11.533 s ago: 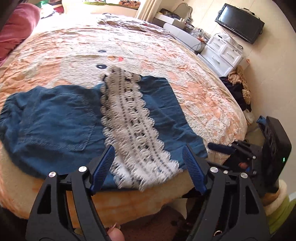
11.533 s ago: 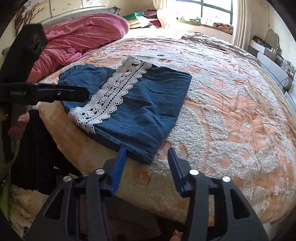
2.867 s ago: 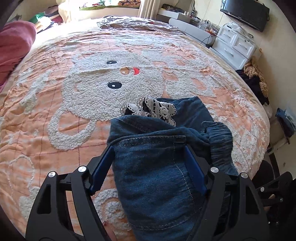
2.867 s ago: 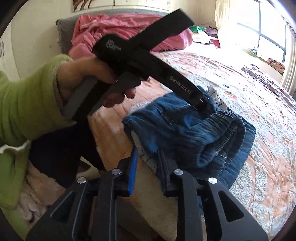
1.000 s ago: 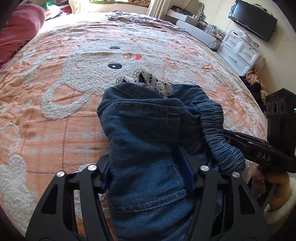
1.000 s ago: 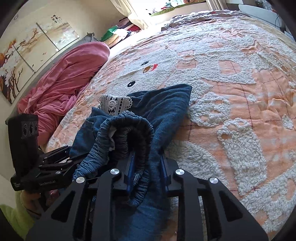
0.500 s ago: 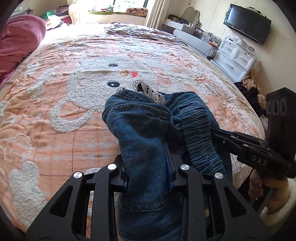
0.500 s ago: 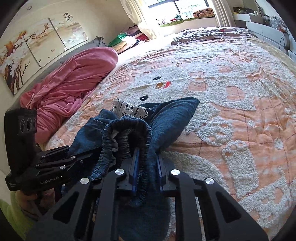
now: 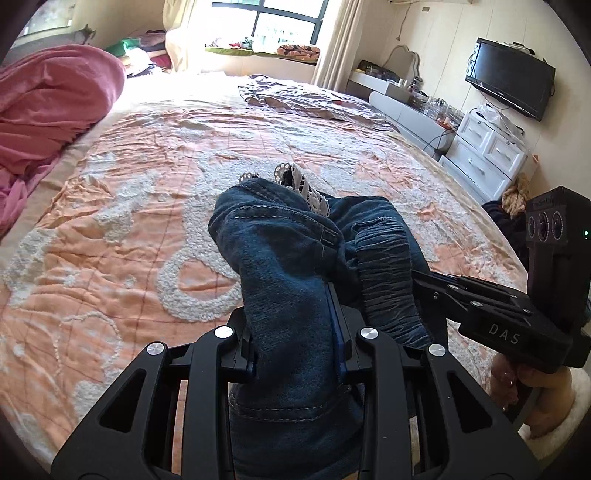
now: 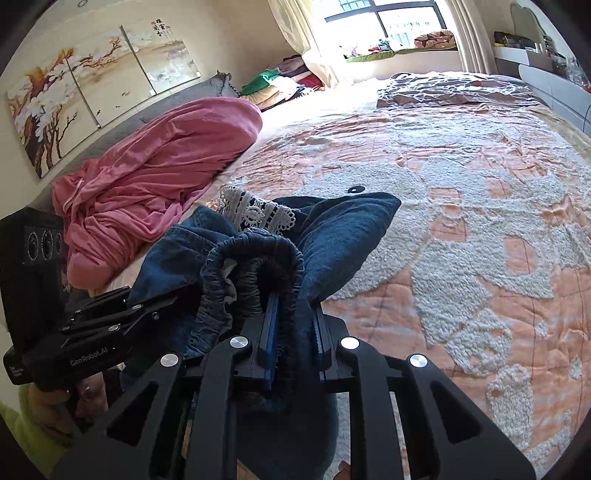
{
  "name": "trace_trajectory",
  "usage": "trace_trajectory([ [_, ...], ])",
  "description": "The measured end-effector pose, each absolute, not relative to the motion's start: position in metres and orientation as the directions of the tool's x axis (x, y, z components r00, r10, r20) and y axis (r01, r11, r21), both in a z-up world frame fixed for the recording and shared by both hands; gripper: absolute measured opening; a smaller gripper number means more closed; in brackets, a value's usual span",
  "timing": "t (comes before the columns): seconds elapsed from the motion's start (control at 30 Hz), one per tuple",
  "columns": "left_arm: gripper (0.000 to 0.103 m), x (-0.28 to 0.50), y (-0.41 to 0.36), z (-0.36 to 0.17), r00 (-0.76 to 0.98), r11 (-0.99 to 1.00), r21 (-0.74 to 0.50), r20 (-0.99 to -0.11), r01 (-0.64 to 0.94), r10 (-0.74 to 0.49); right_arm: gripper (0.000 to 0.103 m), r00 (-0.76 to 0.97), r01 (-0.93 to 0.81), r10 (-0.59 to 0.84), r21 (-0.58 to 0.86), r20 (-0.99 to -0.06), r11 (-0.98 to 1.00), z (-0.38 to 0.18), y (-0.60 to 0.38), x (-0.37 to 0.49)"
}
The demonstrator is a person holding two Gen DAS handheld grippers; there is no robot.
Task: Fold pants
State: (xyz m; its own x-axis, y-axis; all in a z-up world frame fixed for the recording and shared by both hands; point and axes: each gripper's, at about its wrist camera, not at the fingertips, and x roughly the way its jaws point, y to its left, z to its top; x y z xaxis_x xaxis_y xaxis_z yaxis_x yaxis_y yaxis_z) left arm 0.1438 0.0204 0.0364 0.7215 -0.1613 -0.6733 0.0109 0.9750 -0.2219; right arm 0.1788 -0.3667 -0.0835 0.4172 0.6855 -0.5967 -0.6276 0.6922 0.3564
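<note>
Above the orange-and-white bed [image 9: 122, 206], bunched blue denim pants [image 9: 291, 266] with white lace trim [image 9: 306, 188], raised off the bedspread and gripped from the near side by both tools. Left tool [image 9: 295, 314], jaws just narrowed, clamped tight on a thick fold of denim; right tool [image 10: 293, 317], jaws nearly together, pinching the gathered elastic waistband [image 10: 258, 254]. Beyond, a pink blanket [image 10: 155, 162] heaped at the bed's edge and a window [image 9: 280, 26] bright with daylight.
</note>
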Motion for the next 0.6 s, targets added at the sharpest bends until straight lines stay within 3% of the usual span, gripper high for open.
trace_trajectory([
  [0.6,0.023,0.188,0.054,-0.020,0.652,0.981,-0.173,-0.754,-0.086,-0.075,0.017,0.353,-0.573,0.606,0.348,-0.713,0.742,-0.137,-0.314,0.241],
])
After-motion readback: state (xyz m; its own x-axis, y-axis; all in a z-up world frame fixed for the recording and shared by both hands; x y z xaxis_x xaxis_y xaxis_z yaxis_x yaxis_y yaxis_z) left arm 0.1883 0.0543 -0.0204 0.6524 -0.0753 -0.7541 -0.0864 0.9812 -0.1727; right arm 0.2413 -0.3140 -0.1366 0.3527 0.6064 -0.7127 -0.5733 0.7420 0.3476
